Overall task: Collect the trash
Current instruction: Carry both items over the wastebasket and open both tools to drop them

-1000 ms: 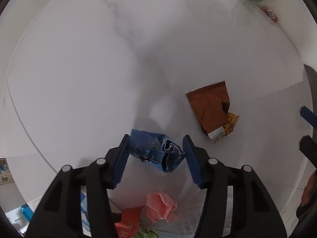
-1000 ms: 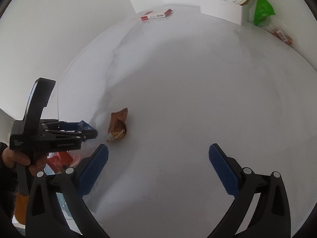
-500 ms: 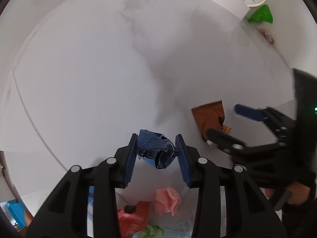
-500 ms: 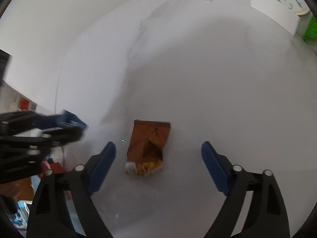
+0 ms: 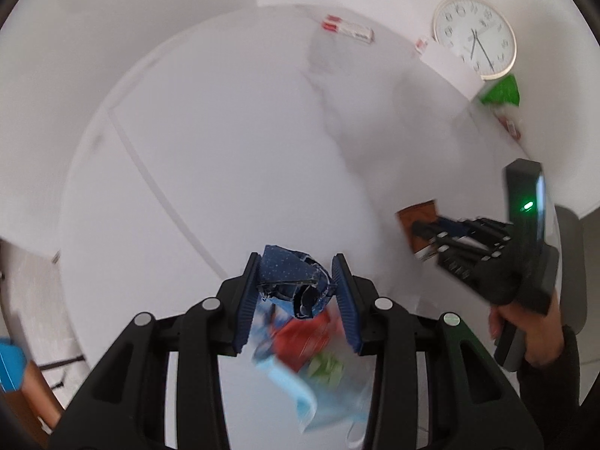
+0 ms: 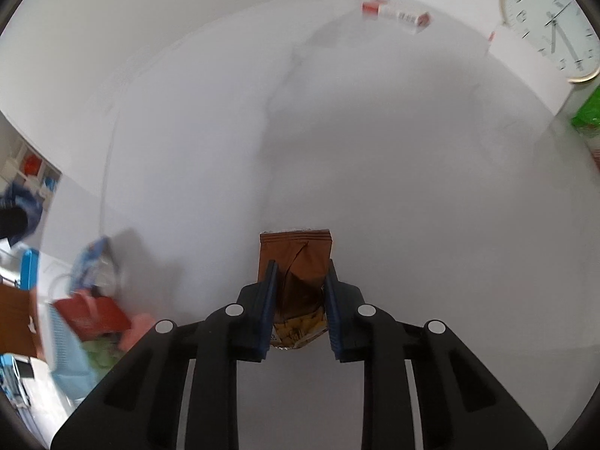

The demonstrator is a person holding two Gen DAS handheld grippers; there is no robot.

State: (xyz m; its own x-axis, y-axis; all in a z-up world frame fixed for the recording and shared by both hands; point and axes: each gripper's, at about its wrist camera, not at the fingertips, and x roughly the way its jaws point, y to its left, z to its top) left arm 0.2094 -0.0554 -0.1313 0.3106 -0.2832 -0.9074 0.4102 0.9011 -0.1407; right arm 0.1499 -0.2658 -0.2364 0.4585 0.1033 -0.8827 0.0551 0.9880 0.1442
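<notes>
Now your left gripper (image 5: 296, 292) pinches the blue wrapper (image 5: 290, 281) above the trash pile (image 5: 303, 348) at lower centre, ready to drop; your right gripper (image 6: 300, 300) has just clamped the brown snack bag (image 6: 296, 262).

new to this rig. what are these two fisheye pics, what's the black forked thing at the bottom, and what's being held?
No robot here: a person holds a handheld claw in each hand, each with a camera looking along its fingers. The left claw view shows it clamped on a crumpled blue wrapper, above a bag of collected trash. The right claw view shows it closed on a brown snack packet lying on the white table. Farther back: a red-and-white box, a green wrapper and a wall clock.
</notes>
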